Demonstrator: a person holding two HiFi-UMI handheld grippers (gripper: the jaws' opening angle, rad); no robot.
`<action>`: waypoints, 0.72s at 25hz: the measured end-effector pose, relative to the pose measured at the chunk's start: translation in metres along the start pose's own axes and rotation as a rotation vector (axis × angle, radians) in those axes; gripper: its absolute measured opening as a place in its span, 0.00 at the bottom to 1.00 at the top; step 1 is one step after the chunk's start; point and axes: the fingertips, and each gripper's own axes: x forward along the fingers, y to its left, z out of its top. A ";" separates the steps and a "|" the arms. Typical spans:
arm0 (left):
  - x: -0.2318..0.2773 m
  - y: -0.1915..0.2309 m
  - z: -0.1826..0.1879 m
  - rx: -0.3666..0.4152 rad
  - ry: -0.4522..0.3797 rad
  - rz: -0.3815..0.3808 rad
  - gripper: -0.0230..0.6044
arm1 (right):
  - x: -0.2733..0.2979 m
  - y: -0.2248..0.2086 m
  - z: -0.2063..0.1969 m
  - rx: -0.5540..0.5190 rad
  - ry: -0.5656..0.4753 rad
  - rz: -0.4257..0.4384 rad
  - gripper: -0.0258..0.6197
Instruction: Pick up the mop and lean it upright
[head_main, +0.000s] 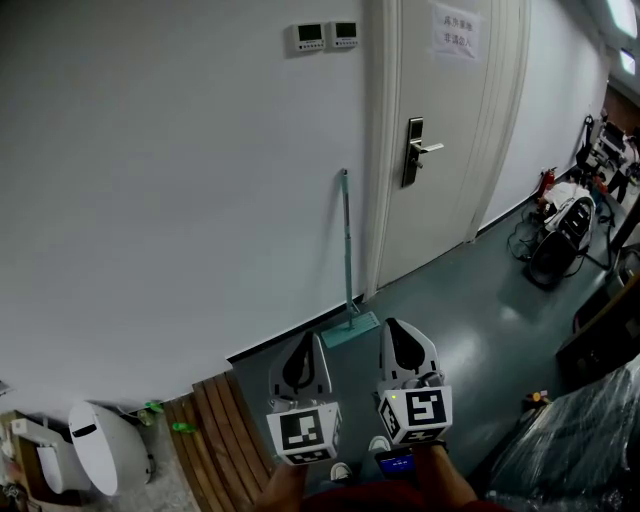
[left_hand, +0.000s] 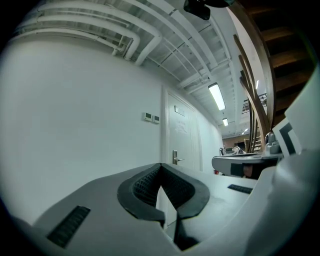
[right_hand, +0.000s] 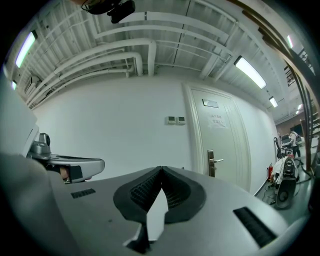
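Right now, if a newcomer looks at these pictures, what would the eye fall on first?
The thin mop stands out first: it leans upright against the white wall, just left of the door. Next come the left gripper and the right gripper at the bottom centre, side by side, both shut and empty.

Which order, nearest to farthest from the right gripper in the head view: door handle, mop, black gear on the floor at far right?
1. mop, against the wall, just ahead of the right gripper
2. door handle, on the door, up right
3. black gear, far right, down the corridor
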 end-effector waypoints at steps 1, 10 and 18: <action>0.007 0.000 0.000 -0.007 -0.005 -0.001 0.06 | 0.006 -0.003 -0.001 0.002 -0.001 0.000 0.07; 0.086 -0.008 -0.014 -0.005 0.004 0.012 0.06 | 0.071 -0.051 -0.012 -0.006 0.007 0.027 0.07; 0.183 -0.023 -0.005 -0.003 -0.022 0.039 0.06 | 0.153 -0.109 -0.011 0.007 -0.001 0.064 0.07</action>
